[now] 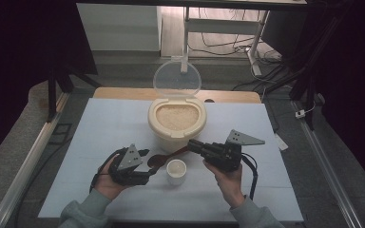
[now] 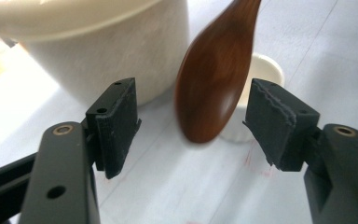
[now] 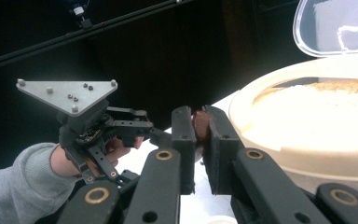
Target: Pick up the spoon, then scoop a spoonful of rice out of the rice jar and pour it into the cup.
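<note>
A dark wooden spoon [image 1: 158, 160] lies level just above the table, its bowl pointing left. My right gripper [image 1: 193, 145] is shut on the spoon handle [image 3: 199, 122], beside the cream rice container [image 1: 177, 124]. My left gripper [image 1: 148, 166] is open, and the spoon's bowl [image 2: 214, 79] hangs between its pads without touching either one. A small white cup [image 1: 176, 171] stands right of the left gripper, just behind the spoon bowl in the left gripper view [image 2: 266, 70]. The container holds white rice [image 3: 326, 107] and its clear lid [image 1: 177, 78] stands raised.
The white table mat [image 1: 100, 128] covers the work area, with free room left and right of the container. A wooden table edge [image 1: 123, 93] runs behind it. Metal rails [image 1: 33, 152] flank both sides. The person's grey sleeves [image 1: 88, 211] come in from the bottom.
</note>
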{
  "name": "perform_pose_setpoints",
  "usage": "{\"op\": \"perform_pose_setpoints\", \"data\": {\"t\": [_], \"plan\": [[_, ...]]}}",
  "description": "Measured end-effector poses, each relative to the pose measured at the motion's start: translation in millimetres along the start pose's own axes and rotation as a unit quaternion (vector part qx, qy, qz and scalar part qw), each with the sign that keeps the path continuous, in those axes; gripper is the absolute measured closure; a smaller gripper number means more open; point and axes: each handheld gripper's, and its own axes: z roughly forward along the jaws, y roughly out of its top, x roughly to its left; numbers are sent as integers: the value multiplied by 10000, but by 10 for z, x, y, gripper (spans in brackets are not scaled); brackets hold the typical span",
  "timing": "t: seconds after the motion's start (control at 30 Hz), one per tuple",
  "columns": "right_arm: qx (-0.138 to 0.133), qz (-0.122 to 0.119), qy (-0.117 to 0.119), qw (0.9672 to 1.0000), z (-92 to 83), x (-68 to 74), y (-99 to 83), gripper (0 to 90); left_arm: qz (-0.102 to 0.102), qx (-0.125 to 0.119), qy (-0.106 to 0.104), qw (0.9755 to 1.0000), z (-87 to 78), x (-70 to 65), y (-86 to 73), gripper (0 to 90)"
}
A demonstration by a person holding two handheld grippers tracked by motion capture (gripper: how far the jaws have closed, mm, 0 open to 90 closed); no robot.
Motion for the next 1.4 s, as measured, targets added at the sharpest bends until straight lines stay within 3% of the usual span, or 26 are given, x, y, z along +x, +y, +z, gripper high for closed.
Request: {"op": "perform_pose_setpoints", "data": {"t": [0.27,0.53,0.77,0.9,1.4], "plan": [[-53,-56,-86,9999,-68,-42,33,831,-427,103,127,9990,-136,149,-286,321],[-118,-145,-146,9997,-123,-46,77,830,-763,234,277,9964,-219,255,-560,309],[-251,-174,-236,9993,-206,-59,138,830,-1119,163,280,9932,-309,352,-745,301],[-340,-164,-247,9990,-253,-69,173,830,-1195,212,348,9920,-315,389,-813,299],[-659,-156,-413,9969,-412,-105,286,830,-1159,297,339,9922,-286,394,-827,291]]}}
